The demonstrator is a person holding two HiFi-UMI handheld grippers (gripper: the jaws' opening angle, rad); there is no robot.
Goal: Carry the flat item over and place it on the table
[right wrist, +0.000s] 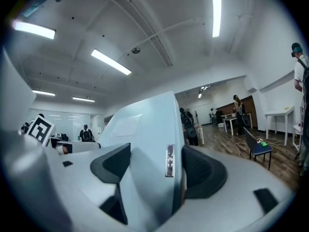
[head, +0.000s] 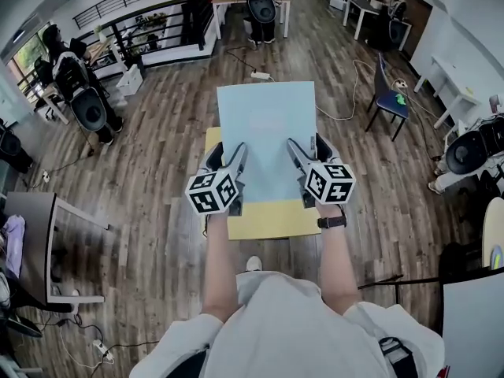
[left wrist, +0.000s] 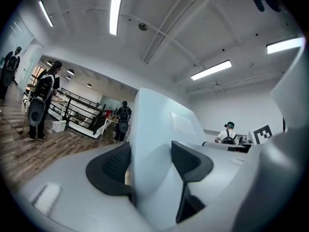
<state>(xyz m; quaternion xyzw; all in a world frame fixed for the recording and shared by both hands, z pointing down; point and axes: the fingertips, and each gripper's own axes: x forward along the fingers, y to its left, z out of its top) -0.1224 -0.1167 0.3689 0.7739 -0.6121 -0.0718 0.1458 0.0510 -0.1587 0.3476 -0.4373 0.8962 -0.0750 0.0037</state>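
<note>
A pale blue flat item (head: pixel 266 132), like a closed laptop, is carried between both grippers over a small yellow table (head: pixel 268 223). Whether it rests on the table I cannot tell. My left gripper (head: pixel 227 152) is shut on its near left edge, and my right gripper (head: pixel 309 146) is shut on its near right edge. In the left gripper view the flat item (left wrist: pixel 154 129) stands between the dark pads (left wrist: pixel 108 168) of the left gripper (left wrist: pixel 149 163). In the right gripper view the flat item (right wrist: pixel 145 129) shows a small metal port, with the right gripper (right wrist: pixel 157 168) closed around that edge.
Wooden floor lies all around. A power strip (head: pixel 260 75) with a cable lies beyond the table. A blue chair (head: pixel 390 101) stands at the right and a grey desk (head: pixel 31 227) at the left. People with backpacks (head: pixel 87 93) stand far left near a railing (head: pixel 142 22).
</note>
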